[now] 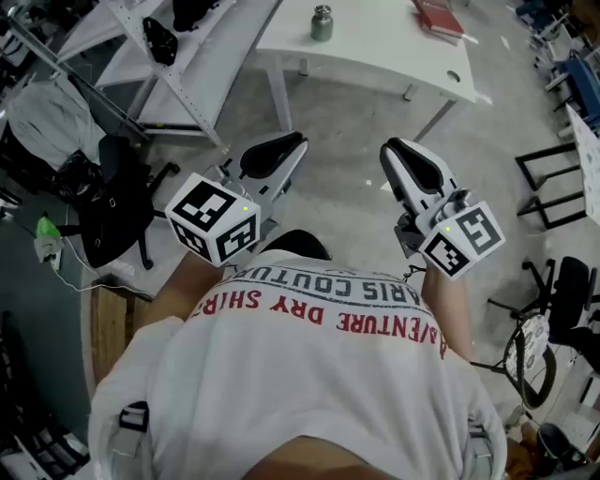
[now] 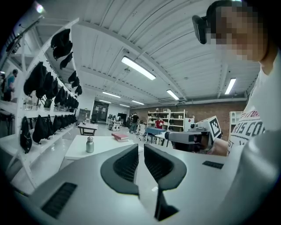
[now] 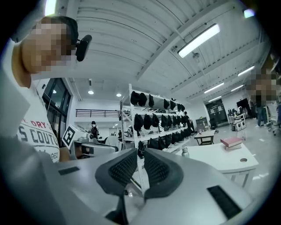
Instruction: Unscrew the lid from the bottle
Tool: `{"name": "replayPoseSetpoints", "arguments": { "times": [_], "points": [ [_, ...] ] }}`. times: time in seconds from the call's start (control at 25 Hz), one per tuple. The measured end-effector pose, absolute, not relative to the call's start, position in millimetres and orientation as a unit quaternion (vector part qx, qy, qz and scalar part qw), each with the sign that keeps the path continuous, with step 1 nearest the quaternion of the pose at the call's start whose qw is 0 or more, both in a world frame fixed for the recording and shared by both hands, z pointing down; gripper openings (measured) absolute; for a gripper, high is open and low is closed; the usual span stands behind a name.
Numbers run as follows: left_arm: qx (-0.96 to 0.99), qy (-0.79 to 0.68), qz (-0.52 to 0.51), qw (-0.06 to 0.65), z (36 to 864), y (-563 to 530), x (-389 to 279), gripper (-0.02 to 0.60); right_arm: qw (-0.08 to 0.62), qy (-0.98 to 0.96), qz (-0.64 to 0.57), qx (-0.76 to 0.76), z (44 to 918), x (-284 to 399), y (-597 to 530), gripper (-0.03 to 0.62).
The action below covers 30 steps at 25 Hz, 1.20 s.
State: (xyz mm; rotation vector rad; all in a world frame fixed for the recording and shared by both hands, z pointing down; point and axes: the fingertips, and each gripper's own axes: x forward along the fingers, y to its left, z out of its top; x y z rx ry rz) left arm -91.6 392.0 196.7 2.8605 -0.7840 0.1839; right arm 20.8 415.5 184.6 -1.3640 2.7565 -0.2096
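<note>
1. A small metal bottle (image 1: 322, 25), its lid (image 1: 322, 10) on, stood upright on a white table (image 1: 375, 52) at the far side of the room.
2. A red book (image 1: 438, 19) lay on the same table, to the bottle's right and apart from it.
3. The left gripper (image 1: 298, 141) and the right gripper (image 1: 390, 148) were held near the person's chest, well short of the table.
4. Each gripper's jaws were closed together with nothing between them.
5. A white shelf rack (image 1: 178, 66) stood left of the table.

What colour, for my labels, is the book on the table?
The book is red; clearest in head view.
</note>
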Motion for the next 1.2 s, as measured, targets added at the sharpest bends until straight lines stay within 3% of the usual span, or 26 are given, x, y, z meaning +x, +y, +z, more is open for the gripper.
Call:
{"name": "replayPoseSetpoints", "arguments": {
  "times": [0.08, 0.2, 0.28, 0.48, 0.8, 1.2],
  "points": [
    [0.960, -0.262, 0.065, 0.078, 198, 389, -91, 0.044, 0.030, 0.891, -0.067, -0.448, 185, 24, 414, 0.042],
    [0.960, -0.260, 0.073, 0.077, 204, 383, -92, 0.061, 0.032, 0.889, -0.066, -0.451, 185, 27, 410, 0.140],
    [0.960, -0.256, 0.077, 0.080, 208, 377, -92, 0.145, 0.027, 0.888, -0.066, -0.455, 186, 30, 405, 0.178],
    [0.960, -0.253, 0.081, 0.090, 222, 352, -90, 0.280, 0.014, 0.881, -0.062, -0.469, 191, 38, 380, 0.280],
    [0.959, -0.253, 0.093, 0.093, 237, 276, -74, 0.333, 0.006, 0.873, -0.063, -0.484, 196, 58, 305, 0.310],
    [0.955, -0.267, 0.097, 0.084, 246, 126, -43, 0.347, -0.015, 0.866, -0.074, -0.494, 213, 95, 162, 0.319]
  ]
}}
